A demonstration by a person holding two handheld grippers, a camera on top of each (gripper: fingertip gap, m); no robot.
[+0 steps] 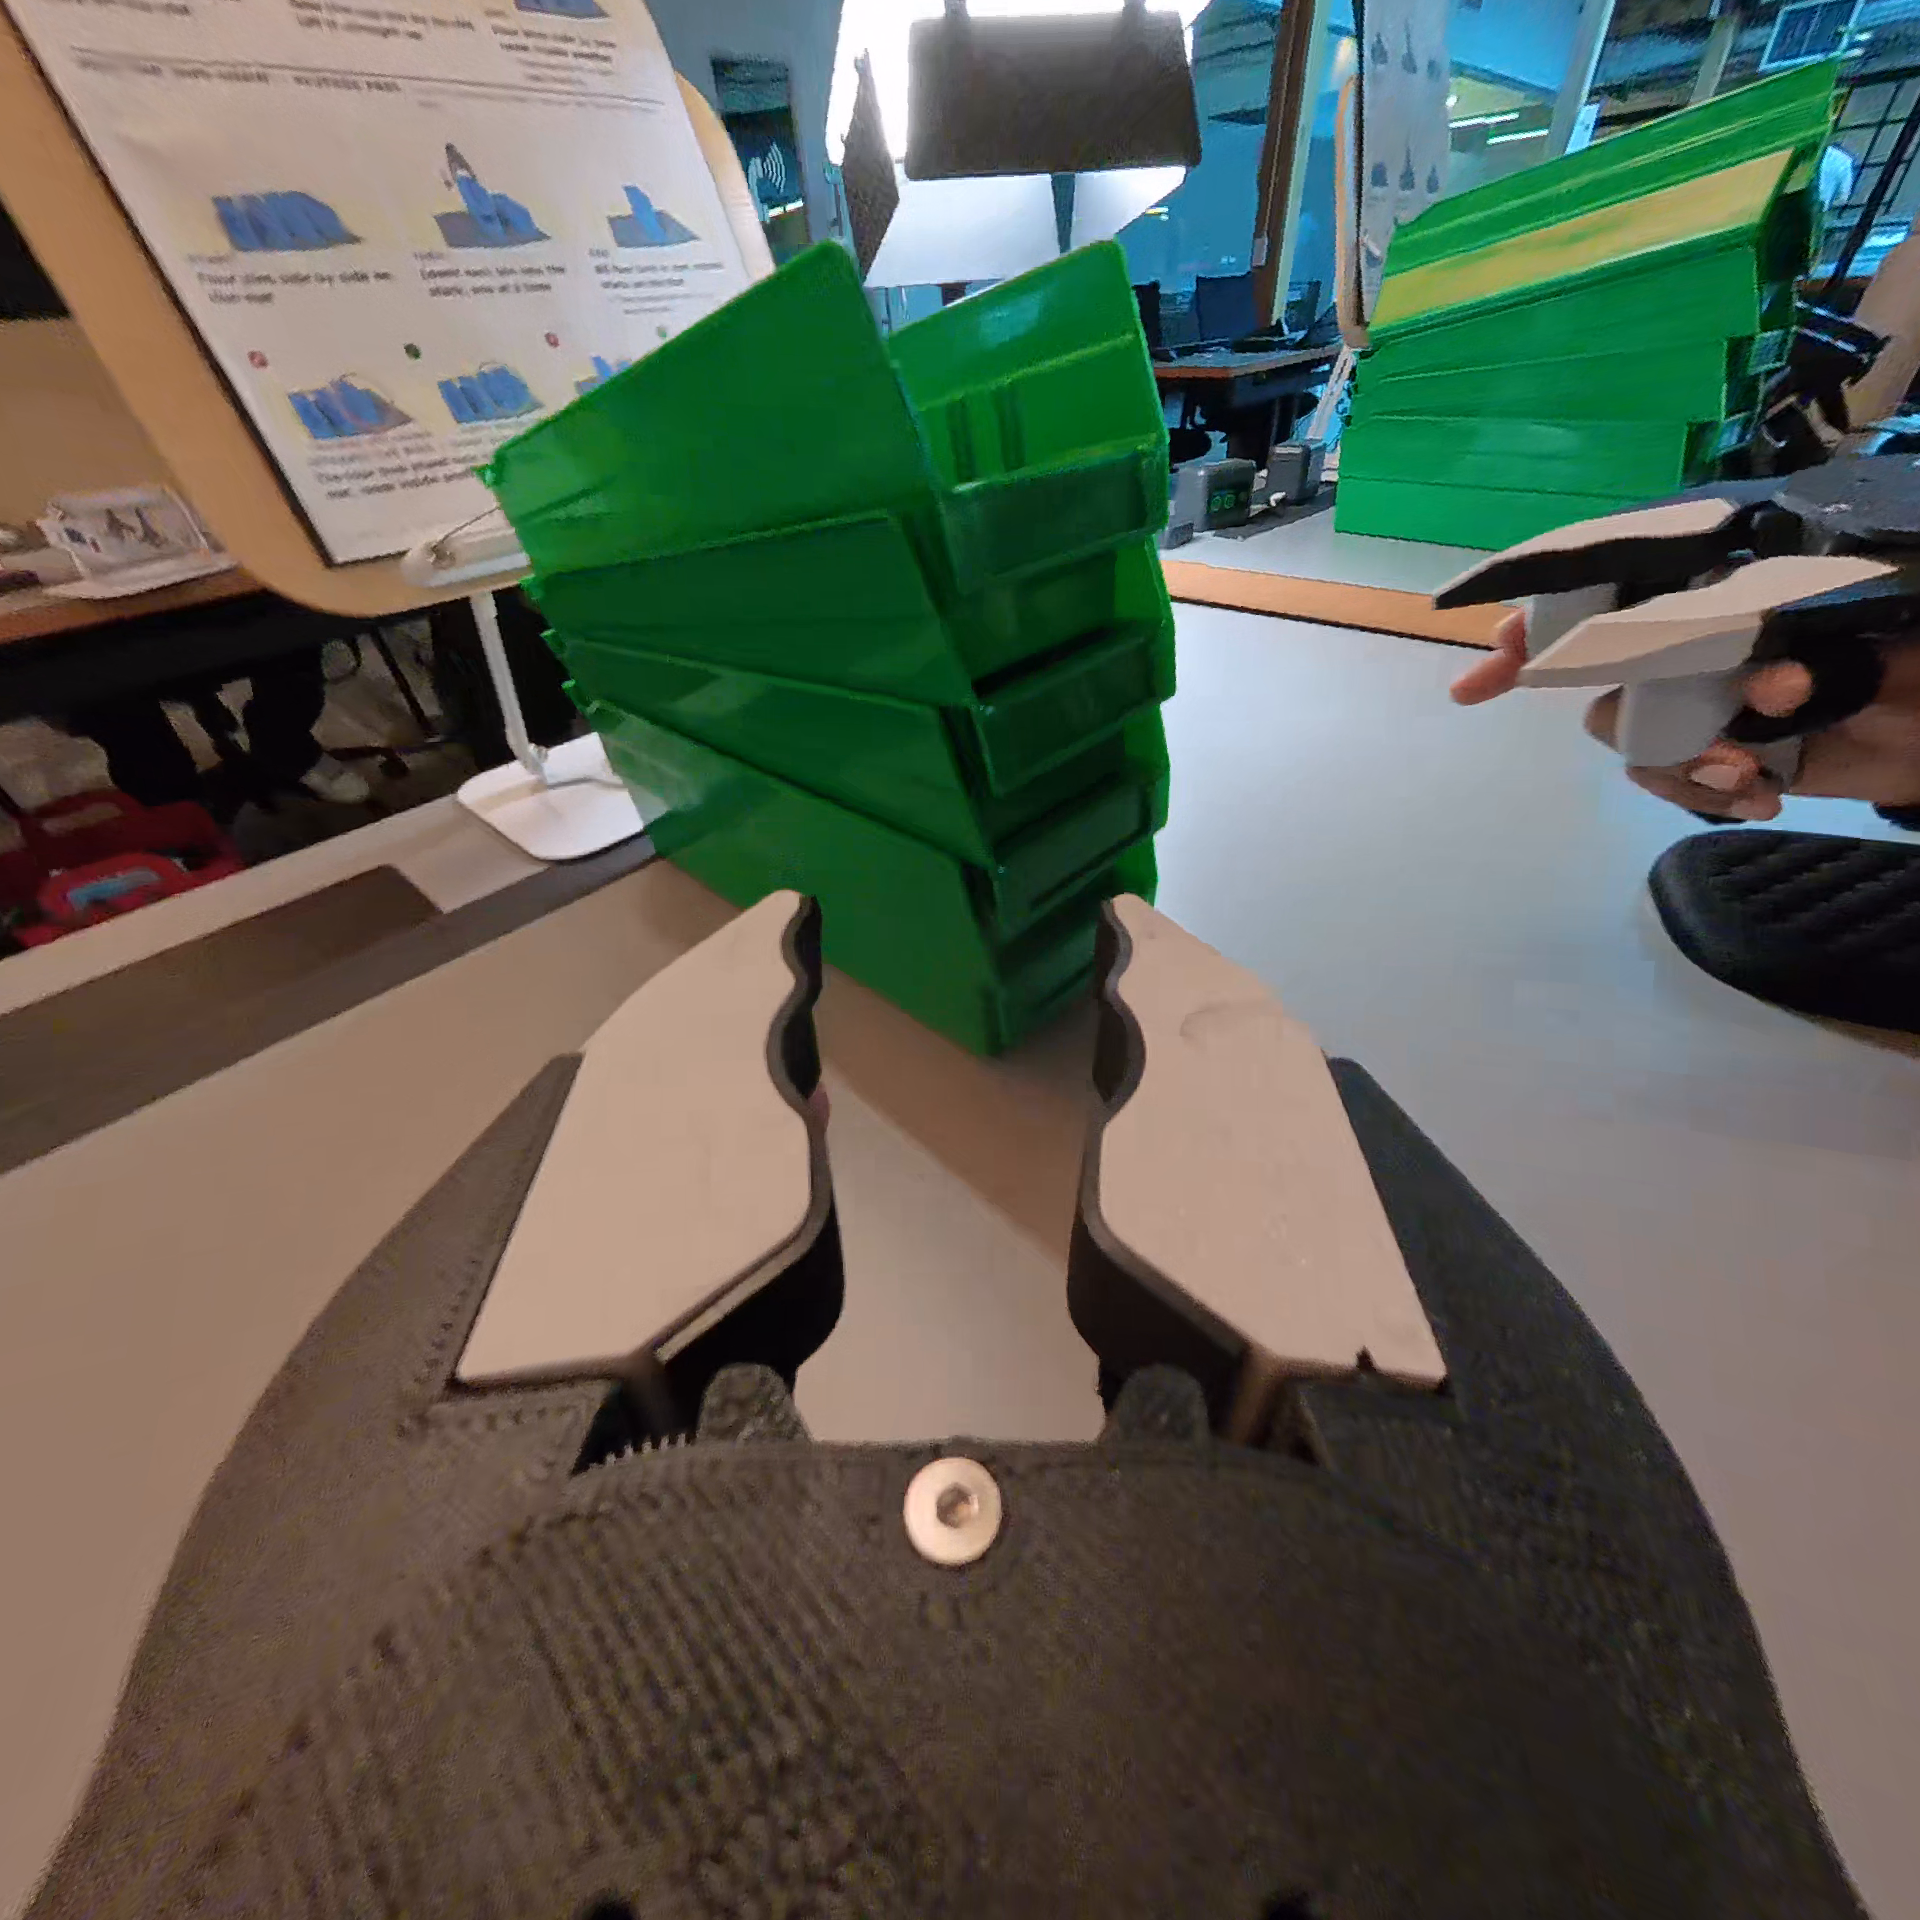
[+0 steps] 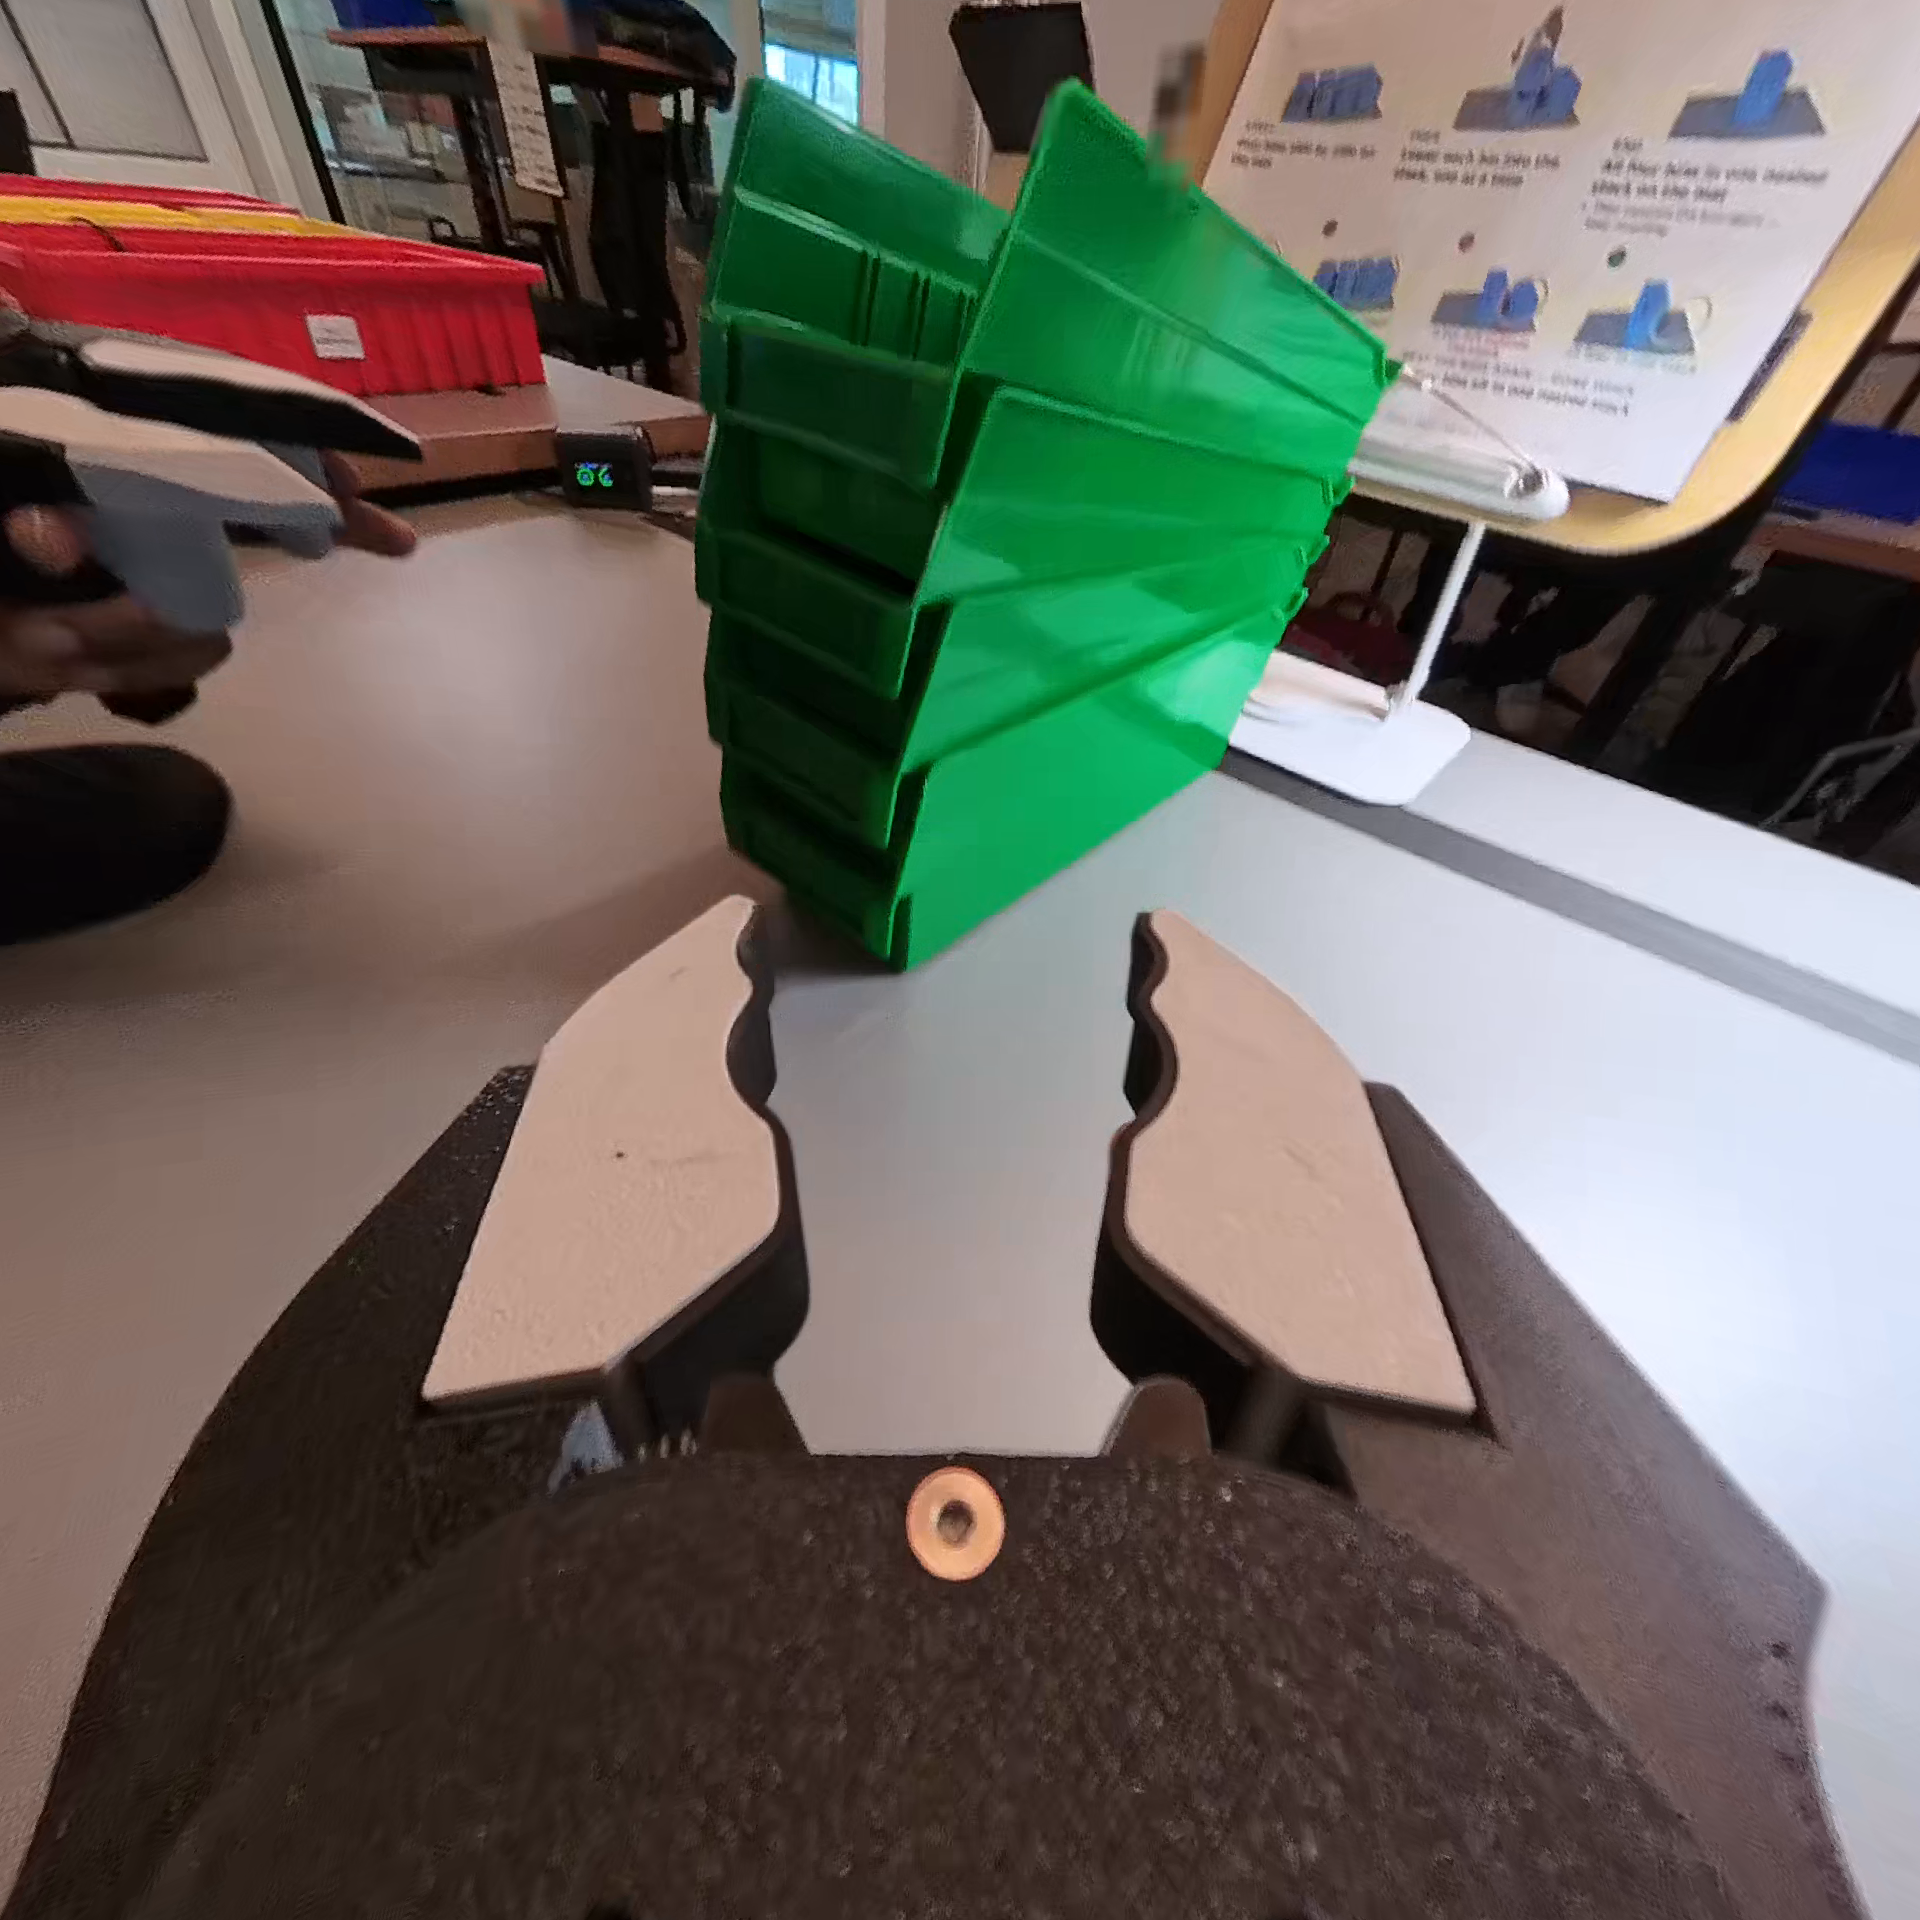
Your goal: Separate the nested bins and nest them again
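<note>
A stack of several nested green bins (image 1: 831, 665) stands upright on the light table (image 1: 1455, 987), fanned open toward the top. It also shows in the right wrist view (image 2: 997, 582). My left gripper (image 1: 956, 935) is open and empty, just in front of the stack's bottom bin. My right gripper (image 2: 945, 935) is open and empty, close to the stack's base from the other side. The right gripper also shows at the right of the left wrist view (image 1: 1496, 634), held in a hand. The left gripper shows at the left of the right wrist view (image 2: 353, 478).
An instruction poster on a white stand (image 1: 416, 239) is behind the stack. A second pile of green bins (image 1: 1558, 374) is at the back right. Red bins (image 2: 291, 291) lie on a far table. A black round pad (image 1: 1808, 925) lies on the table.
</note>
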